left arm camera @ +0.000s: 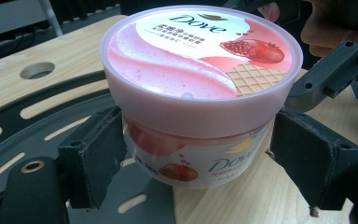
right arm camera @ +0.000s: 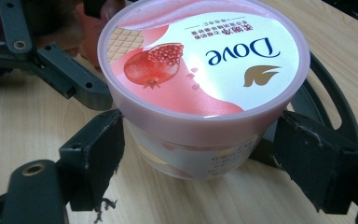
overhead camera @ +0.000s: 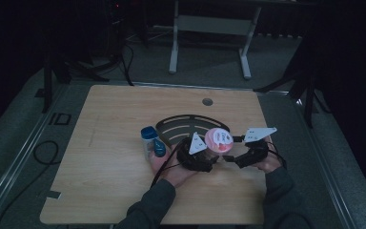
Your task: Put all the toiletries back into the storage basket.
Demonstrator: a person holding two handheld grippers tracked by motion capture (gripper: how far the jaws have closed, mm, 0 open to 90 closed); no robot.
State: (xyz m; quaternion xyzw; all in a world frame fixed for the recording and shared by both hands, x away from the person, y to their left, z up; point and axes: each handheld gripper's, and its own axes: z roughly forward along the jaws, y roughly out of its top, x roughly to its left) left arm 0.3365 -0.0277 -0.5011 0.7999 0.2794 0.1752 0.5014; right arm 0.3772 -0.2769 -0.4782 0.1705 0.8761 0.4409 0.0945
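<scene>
A pink-lidded Dove tub [overhead camera: 218, 140] stands upright on the wooden surface [overhead camera: 105, 143], part of its base resting on the edge of a dark slotted plate [overhead camera: 181, 125], with both tools drawn in around it from opposite sides. In the left gripper view, the left tool [left arm camera: 196, 154] has its jaws apart, one pad [left arm camera: 95, 156] touching or just beside the tub's wall under the lid, the other pad standing slightly clear. In the right gripper view, the right tool [right arm camera: 198, 156] looks much the same: jaws apart, flanking the tub below the lid rim, not pressing in as far as I can tell. The risk I see is crowding; two tools closing on one round tub could knock pads together or squeeze it off centre, and since it straddles the plate's edge it might tip. A blue-capped bottle [overhead camera: 151, 141] lies near the left hand [overhead camera: 174, 171] and could get nudged.
</scene>
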